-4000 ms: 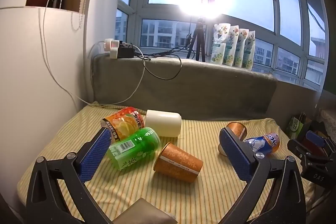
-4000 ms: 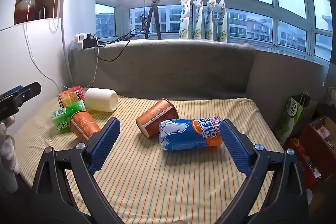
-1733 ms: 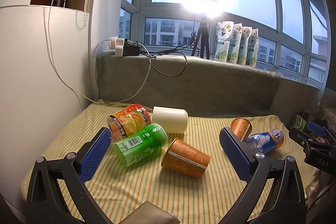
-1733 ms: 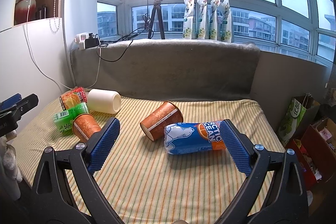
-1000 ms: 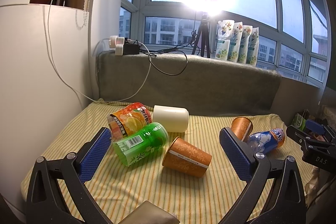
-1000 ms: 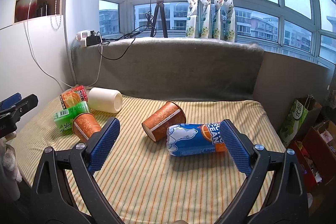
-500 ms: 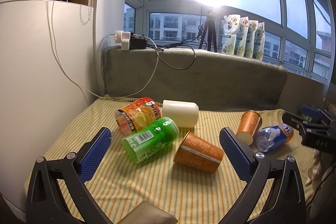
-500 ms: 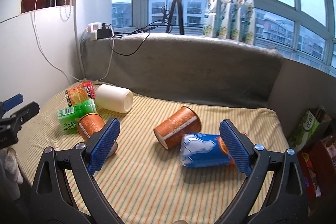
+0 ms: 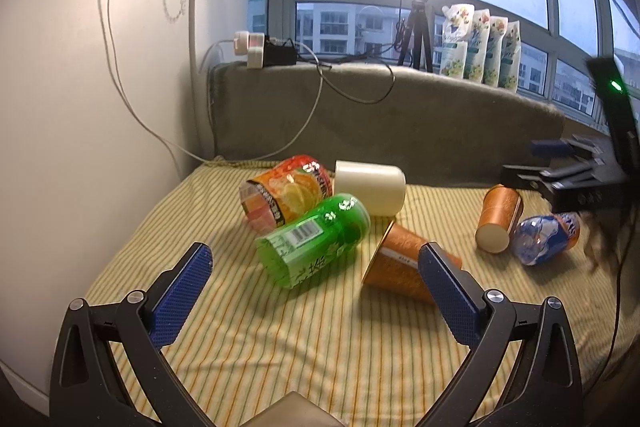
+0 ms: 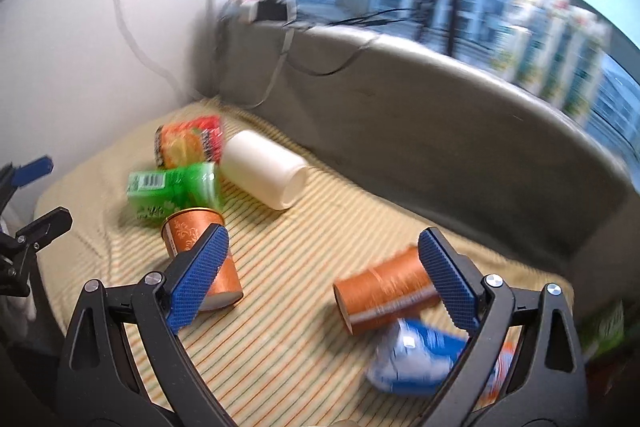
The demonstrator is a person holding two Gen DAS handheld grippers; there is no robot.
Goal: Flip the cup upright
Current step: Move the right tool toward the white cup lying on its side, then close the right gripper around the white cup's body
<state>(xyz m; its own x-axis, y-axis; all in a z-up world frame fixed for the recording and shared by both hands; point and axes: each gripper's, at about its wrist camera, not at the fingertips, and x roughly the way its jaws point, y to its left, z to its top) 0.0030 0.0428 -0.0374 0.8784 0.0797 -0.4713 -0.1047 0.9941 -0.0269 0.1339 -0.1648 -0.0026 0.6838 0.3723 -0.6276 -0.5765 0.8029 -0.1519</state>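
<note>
Several cups lie on their sides on a striped cloth (image 9: 280, 339). An orange paper cup (image 9: 400, 263) lies just beyond my open, empty left gripper (image 9: 316, 287); it also shows in the right wrist view (image 10: 188, 235). A second orange cup (image 9: 498, 217) (image 10: 384, 291) lies to the right, next to a blue cup (image 9: 544, 239) (image 10: 416, 359). A green cup (image 9: 316, 239), an orange-red printed cup (image 9: 286, 195) and a cream cup (image 9: 370, 185) lie further back. My right gripper (image 10: 324, 279) is open and empty, above the cloth between the two orange cups. The right wrist view is blurred.
A grey padded backrest (image 9: 400, 131) bounds the far side, with a white wall (image 9: 80, 127) at the left. Cables and a power strip (image 9: 264, 53) lie on the ledge, beside a tripod (image 9: 416, 27) and several pouches (image 9: 480, 47). The right gripper's body (image 9: 580, 179) shows at the far right.
The right gripper has swung left and tipped downward over the cloth, now blurred with motion. The left gripper has drifted slightly left and closer to the cups. Both stay open; no cup has moved.
</note>
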